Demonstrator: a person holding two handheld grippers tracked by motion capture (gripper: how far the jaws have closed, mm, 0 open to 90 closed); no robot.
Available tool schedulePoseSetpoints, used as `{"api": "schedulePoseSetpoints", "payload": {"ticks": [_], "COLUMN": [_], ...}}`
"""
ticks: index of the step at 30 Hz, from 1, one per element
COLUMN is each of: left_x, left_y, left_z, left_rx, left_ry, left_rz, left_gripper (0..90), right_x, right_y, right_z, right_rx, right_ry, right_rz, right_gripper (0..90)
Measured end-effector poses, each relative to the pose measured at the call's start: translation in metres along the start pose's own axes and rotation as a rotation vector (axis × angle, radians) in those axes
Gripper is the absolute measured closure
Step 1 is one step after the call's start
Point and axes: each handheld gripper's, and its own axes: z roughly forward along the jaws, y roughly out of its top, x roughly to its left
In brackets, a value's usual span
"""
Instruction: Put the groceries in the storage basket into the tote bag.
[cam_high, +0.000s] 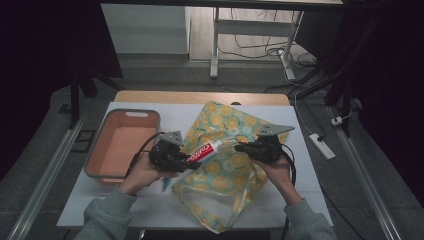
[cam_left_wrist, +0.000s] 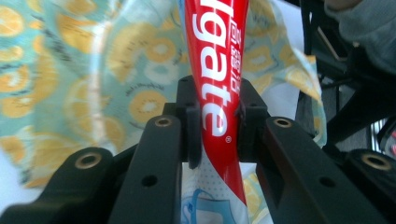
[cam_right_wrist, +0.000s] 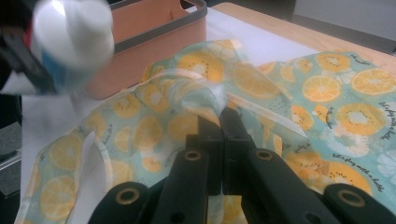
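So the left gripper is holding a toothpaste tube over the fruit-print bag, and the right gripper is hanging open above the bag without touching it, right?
Not quite. The left gripper does hold the toothpaste tube over the fruit-print bag, but the right gripper is not open: the right gripper view shows its jaws shut on a fold of the bag's edge, pinching it up off the table.

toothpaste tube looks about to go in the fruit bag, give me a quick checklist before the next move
1. Left gripper shut on the toothpaste tube: ok, jaws clamp it on both sides.
2. Right gripper shut on the fruit-print bag: ok, it pinches the bag's edge.
3. Bag mouth open wide enough for the tube: cannot tell.
4. Tube's capped end points toward the right gripper: ok.
5. Orange basket out of the path: ok, it stands apart at the left.
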Motion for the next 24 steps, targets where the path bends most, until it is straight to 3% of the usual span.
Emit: {"api": "schedulePoseSetpoints", "payload": {"ticks": [6,13,19,24], "left_x": [-0.012,-0.02,-0.01,-0.007], "left_y": [0.004,0.015,0.024,0.03], "left_z": [0.025,0.056,0.078,0.093], "left_rx": [0.075,0.164,0.191,0.191], "left_ry": [-0.018,0.019,0.045,0.102], "left_rz": [0.04,0.067,0.03,0.037], "left_gripper": [74.9,74.8,74.8,74.7], "right_x": [0.0,0.004,0.011,0.014], "right_y": [0.0,0.005,0.009,0.009], "right_z": [0.0,-0.004,-0.006,-0.005], "right_rx": [-0.01,-0.045,-0.061,-0.071], "right_ry": [0.002,0.02,0.035,0.052], "right_rz": [0.01,0.014,0.003,0.005], "right_gripper": [89.2,89.3,89.2,89.2]}}
